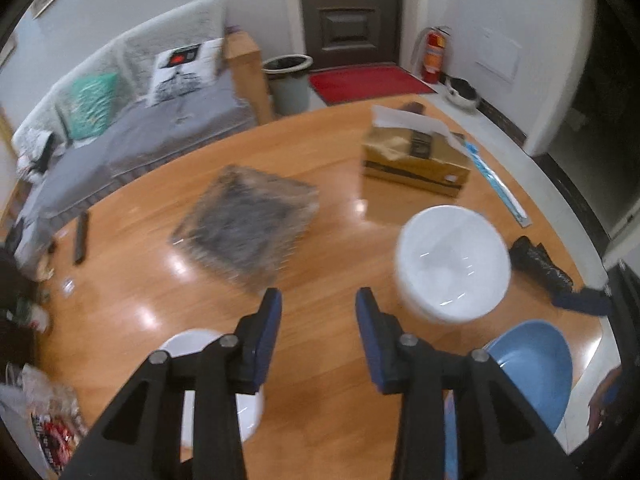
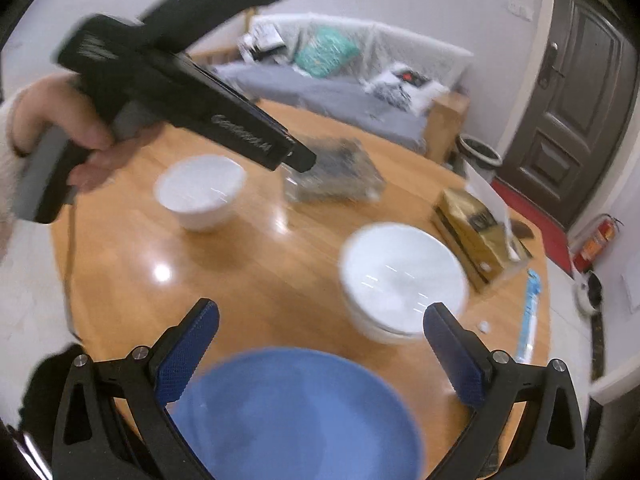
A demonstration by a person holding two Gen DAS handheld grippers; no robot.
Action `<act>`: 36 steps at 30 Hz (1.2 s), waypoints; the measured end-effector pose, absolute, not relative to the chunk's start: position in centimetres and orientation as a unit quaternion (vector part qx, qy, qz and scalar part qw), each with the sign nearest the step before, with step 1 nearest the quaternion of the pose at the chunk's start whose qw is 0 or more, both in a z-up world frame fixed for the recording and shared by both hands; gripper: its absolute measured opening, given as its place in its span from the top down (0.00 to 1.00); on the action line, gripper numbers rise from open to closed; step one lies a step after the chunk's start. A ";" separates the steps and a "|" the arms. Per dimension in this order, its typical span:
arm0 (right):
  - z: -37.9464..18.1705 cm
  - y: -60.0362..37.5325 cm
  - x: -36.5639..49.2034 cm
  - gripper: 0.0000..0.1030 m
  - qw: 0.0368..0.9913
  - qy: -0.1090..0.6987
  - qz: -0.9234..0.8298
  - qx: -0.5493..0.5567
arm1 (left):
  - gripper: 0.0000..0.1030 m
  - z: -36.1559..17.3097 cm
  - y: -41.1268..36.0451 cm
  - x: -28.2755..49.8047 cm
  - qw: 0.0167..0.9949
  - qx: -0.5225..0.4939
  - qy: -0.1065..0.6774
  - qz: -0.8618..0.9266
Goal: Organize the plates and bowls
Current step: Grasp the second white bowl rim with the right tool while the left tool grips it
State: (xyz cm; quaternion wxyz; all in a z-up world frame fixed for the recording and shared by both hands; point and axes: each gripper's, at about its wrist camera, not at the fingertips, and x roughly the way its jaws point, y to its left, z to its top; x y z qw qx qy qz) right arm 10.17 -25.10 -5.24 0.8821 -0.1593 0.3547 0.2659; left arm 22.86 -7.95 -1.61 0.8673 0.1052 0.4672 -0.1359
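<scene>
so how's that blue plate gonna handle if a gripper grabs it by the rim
The blue plate looks rigid and glazed, so it is probably slippery against the pads. Wide and shallow, it would likely tilt when held by one edge. It seems breakable if dropped on the wooden table.

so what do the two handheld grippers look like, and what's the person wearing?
Both are matte black, angular linkage frames with silver pivot bolts and blue textured finger pads. The left gripper seen from the right wrist camera has a long black body with blurred pale lettering, a grey pistol grip and a thin dark cable hanging below. The right gripper matches. A fuzzy pale sleeve shows at the left hand.
</scene>
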 end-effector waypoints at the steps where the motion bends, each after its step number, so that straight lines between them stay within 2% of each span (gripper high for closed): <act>1: -5.2 -24.4 9.7 0.01 0.883 0.348 0.271 -0.157 | 0.65 -1.5 -6.8 22.6 0.869 0.099 0.468 -0.129; 7: -5.6 -17.5 8.5 0.01 0.865 0.343 0.332 -0.155 | 0.65 -2.2 1.7 21.4 0.875 0.071 0.474 -0.074; 16: -10.0 -9.9 12.6 0.01 0.845 0.374 0.353 -0.146 | 0.65 -8.3 9.0 22.5 0.859 0.030 0.509 -0.048; 30: -15.2 -6.2 18.5 0.01 0.813 0.416 0.368 -0.177 | 0.65 -12.7 8.8 25.5 0.853 0.000 0.517 -0.077; 36: -15.9 -4.7 19.5 0.02 0.796 0.430 0.381 -0.190 | 0.78 -13.4 8.6 25.9 0.850 -0.003 0.519 -0.087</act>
